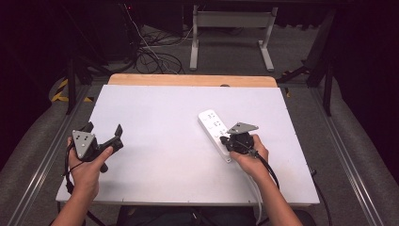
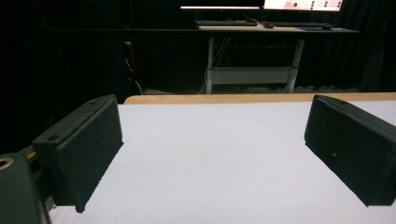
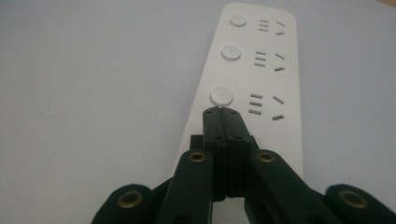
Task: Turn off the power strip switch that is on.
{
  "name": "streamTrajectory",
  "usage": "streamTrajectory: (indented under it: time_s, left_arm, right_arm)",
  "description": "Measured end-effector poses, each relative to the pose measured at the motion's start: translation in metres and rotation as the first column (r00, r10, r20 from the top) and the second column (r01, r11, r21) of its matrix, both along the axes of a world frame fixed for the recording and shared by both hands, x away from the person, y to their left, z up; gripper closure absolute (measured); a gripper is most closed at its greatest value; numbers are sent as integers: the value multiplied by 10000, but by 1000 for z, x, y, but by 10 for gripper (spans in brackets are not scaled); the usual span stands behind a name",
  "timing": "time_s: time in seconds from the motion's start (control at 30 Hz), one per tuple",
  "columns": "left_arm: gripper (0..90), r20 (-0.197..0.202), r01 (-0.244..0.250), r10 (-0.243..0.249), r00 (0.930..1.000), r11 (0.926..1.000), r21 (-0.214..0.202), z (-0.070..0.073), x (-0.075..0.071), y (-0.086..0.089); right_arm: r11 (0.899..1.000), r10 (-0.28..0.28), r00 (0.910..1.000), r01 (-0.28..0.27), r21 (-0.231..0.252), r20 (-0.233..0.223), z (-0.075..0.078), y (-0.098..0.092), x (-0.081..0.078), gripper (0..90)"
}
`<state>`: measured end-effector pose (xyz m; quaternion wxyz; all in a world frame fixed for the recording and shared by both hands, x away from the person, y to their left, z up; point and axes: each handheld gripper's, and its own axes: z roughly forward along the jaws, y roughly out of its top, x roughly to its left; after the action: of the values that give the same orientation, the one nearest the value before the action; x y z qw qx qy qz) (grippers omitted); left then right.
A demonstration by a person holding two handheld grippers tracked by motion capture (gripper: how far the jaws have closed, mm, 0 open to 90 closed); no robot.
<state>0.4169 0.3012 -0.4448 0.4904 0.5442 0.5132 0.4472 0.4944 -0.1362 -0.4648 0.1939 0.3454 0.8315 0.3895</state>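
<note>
On the white counter [image 1: 164, 155], a white power strip [image 1: 215, 132] lies right of centre, angled, its far end pointing toward the middle of the counter and its near end toward the person's right hand [image 1: 251, 157]. That hand has the right gripper [image 1: 231, 140] down over the near part of the strip. In the right gripper view the 2 jaws are pressed flat together with nothing between them, tips just short of a round button [image 3: 222, 95], the nearest of 3 on the strip. Whether the tips actually touch the strip's face is hard to judge from this angle. Over at the counter's left edge, the left hand [image 1: 84, 172] holds the left gripper [image 1: 102, 134] well apart from the strip, jaws spread wide and released, bare counter between its pads [image 2: 86, 149].
</note>
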Motion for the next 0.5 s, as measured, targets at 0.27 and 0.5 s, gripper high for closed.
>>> streamTrajectory:
  time_s: [0.27, 0.5]
  left_arm:
    - [48, -23, -6, 6, 10000, 10000, -94, 0, 0, 1]
    - [49, -33, -48, 47, 10000, 9999, -114, 0, 0, 1]
  right_arm:
    - [9848, -71, 9910, -162, 1730, 1336, 16, -16, -3, 900]
    - [9256, -932, 9696, 6, 3786, 2263, 36, -59, -19, 900]
